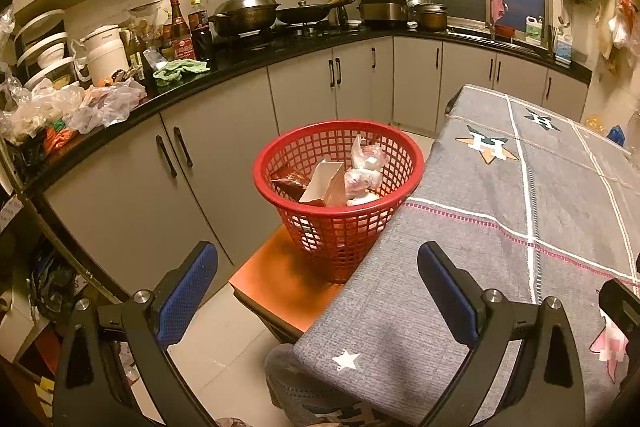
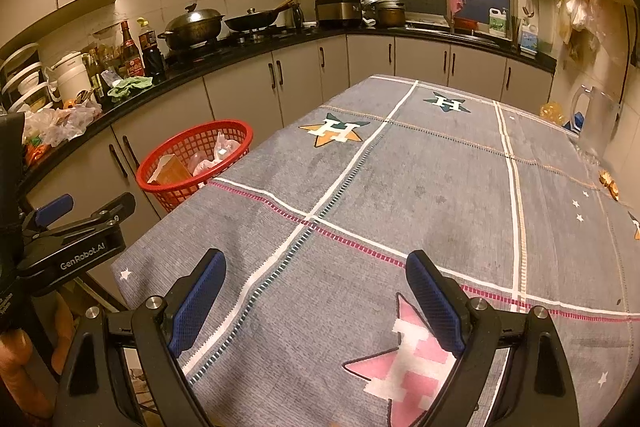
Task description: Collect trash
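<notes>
Tools first: the left tool (image 1: pixel 318 275) hangs with its blue pads spread wide and nothing between them, over the near left corner of the worktop (image 1: pixel 520 227). The right tool (image 2: pixel 316 287) is likewise spread and empty, low over the grey cloth. Its neighbour's body, seen at the left edge of the right wrist view, reads "GenRobot.AI".

Beyond the left tool, the basket (image 1: pixel 340 163) stands on an orange stool (image 1: pixel 280 291), touching the worktop's left edge. In it lies the trash: a white carton (image 1: pixel 324 183), a dark red wrapper (image 1: pixel 290 183) and clear bags (image 1: pixel 366 167). All of it looks light. The carton would be stiff but crushable, best pinched on its upper edge; the bags are soft and slippery, best taken by a bunched fold. The basket itself is probably light, springy plastic, and its rim offers the surest hold.

The cloth carries star badges with a letter "H". At the far right edge a few small orange bits (image 2: pixel 608 183) lie; whether they are trash cannot be told. Labels on the far counter's bottles are too small to read.
</notes>
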`<action>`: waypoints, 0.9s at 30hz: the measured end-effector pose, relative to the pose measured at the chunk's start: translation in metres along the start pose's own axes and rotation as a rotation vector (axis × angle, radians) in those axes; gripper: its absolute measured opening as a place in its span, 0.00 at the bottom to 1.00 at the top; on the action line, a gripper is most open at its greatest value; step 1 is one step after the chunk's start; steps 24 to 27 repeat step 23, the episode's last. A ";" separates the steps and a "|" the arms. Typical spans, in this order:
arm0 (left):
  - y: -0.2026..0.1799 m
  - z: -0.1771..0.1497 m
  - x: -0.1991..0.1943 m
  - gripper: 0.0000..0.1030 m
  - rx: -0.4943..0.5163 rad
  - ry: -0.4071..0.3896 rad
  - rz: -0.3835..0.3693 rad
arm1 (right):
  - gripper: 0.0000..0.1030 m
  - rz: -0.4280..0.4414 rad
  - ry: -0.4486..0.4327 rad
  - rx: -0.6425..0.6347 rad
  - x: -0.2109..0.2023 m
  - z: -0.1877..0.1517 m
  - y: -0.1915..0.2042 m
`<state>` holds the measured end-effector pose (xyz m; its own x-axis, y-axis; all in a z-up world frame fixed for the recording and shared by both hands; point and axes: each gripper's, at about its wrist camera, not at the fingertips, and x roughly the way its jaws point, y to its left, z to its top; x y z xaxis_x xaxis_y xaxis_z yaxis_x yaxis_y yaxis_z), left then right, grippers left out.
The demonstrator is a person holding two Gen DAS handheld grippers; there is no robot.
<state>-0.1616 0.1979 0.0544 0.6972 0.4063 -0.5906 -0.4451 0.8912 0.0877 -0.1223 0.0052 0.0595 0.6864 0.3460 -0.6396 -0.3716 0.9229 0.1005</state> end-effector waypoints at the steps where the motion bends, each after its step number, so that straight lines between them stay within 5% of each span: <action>1: 0.000 0.000 0.000 0.97 0.002 -0.003 -0.002 | 0.91 -0.001 0.000 0.001 0.000 0.000 0.000; 11: -0.010 0.002 -0.003 0.97 0.036 -0.013 -0.008 | 0.91 -0.014 -0.003 0.017 -0.004 -0.002 -0.005; 17: -0.031 0.008 0.003 0.97 0.073 0.043 -0.163 | 0.91 -0.073 -0.018 0.077 -0.013 -0.004 -0.037; 23: -0.099 0.010 -0.006 0.97 0.196 0.022 -0.256 | 0.97 -0.215 -0.011 0.208 -0.028 -0.011 -0.109; 27: -0.099 0.010 -0.006 0.97 0.196 0.022 -0.256 | 0.97 -0.215 -0.011 0.208 -0.028 -0.011 -0.109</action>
